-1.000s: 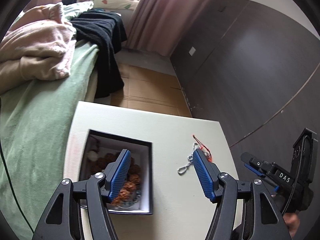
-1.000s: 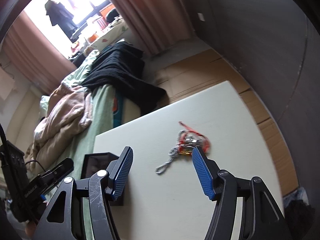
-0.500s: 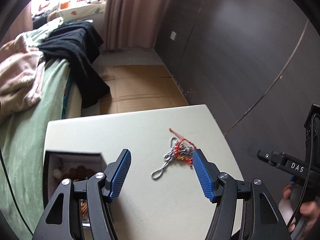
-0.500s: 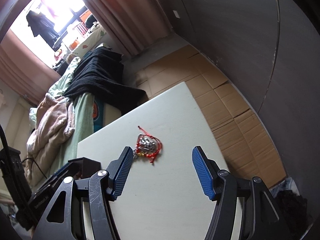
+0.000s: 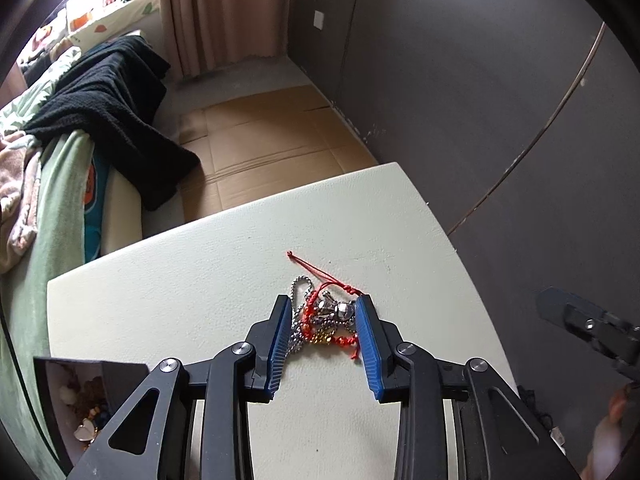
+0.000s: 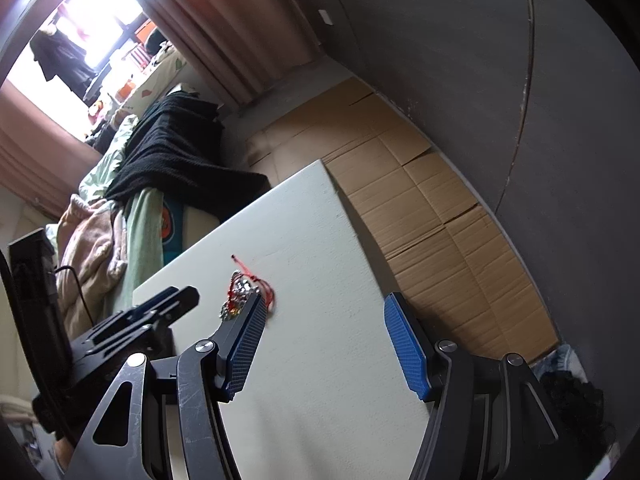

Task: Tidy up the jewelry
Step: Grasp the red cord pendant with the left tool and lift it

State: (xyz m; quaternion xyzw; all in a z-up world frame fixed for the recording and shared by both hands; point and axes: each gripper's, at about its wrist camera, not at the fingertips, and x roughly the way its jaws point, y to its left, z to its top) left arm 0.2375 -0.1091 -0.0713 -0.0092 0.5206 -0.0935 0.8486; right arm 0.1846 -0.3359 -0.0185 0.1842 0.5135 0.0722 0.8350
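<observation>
A tangle of jewelry [image 5: 326,320], a silver ball chain with red cord and small bells, lies on the cream table [image 5: 200,280]. My left gripper [image 5: 322,316] is down at the table with its blue pads on either side of the tangle, jaws partly closed and close to it. The tangle also shows in the right wrist view [image 6: 244,292], just left of my right gripper [image 6: 324,312], which is open and empty above the table's right part. A black box [image 5: 80,396] holding beads and charms stands at the table's near left corner.
A bed with green sheet [image 5: 52,208], a black knit garment [image 5: 112,112] and pink blanket lies left of the table. Cardboard [image 6: 432,216] covers the floor beyond. A dark wall [image 5: 480,100] runs along the right. The table's right edge is near my right gripper.
My left gripper moved from over the box rightward and down to the tangle, and its jaws narrowed around it. My right gripper swung right, away from the tangle, staying open.
</observation>
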